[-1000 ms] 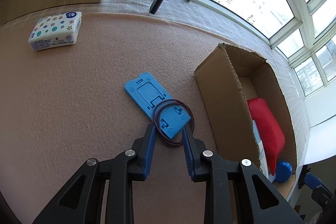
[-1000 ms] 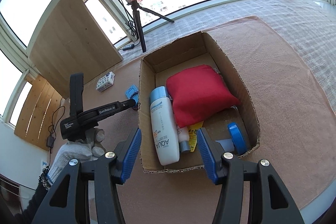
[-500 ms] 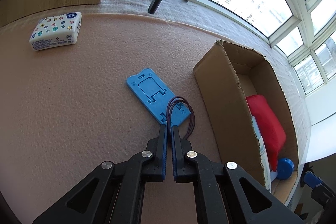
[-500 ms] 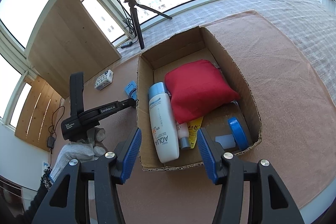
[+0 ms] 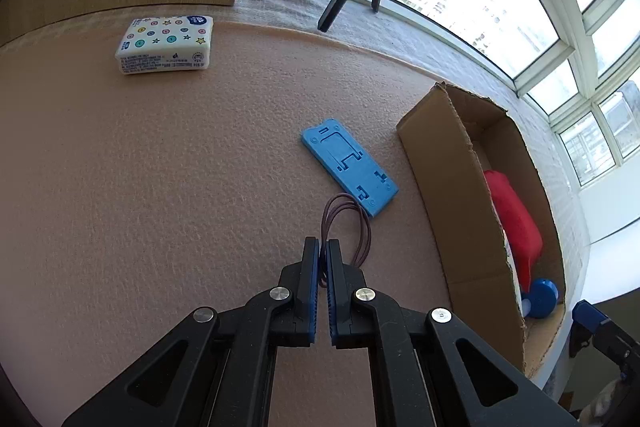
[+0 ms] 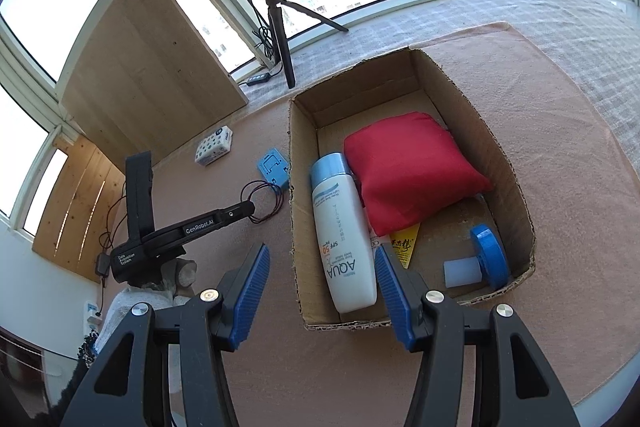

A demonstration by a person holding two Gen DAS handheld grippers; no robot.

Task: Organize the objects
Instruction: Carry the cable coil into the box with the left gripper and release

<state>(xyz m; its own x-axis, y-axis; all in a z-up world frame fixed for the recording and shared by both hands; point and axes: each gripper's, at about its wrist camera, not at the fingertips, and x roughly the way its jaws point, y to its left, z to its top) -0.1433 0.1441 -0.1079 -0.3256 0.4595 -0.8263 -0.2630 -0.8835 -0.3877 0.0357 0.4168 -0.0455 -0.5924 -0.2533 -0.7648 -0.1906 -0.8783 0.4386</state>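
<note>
A thin brown cord loop (image 5: 349,223) hangs from my left gripper (image 5: 322,243), which is shut on its near end, just in front of the blue phone stand (image 5: 347,166) on the tan mat. In the right wrist view the left gripper (image 6: 250,207) holds the same loop (image 6: 265,198) left of the cardboard box (image 6: 293,187). My right gripper (image 6: 320,249) hovers open over the box's near left corner with nothing between its fingers. The box holds a white sunscreen bottle (image 6: 340,227), a red pouch (image 6: 408,171), a yellow packet (image 6: 405,247) and a blue-capped piece (image 6: 487,259).
A patterned tissue pack (image 5: 164,45) lies at the mat's far left. A tripod (image 6: 280,39) with a ring light, a wooden board (image 6: 148,67) and cables stand by the window behind. A gloved hand (image 6: 132,303) holds the left gripper. The mat's edge runs at the lower right.
The left gripper's jaws closed on the cord loop, then drew it off the blue stand toward the camera. The right gripper stayed almost still above the box.
</note>
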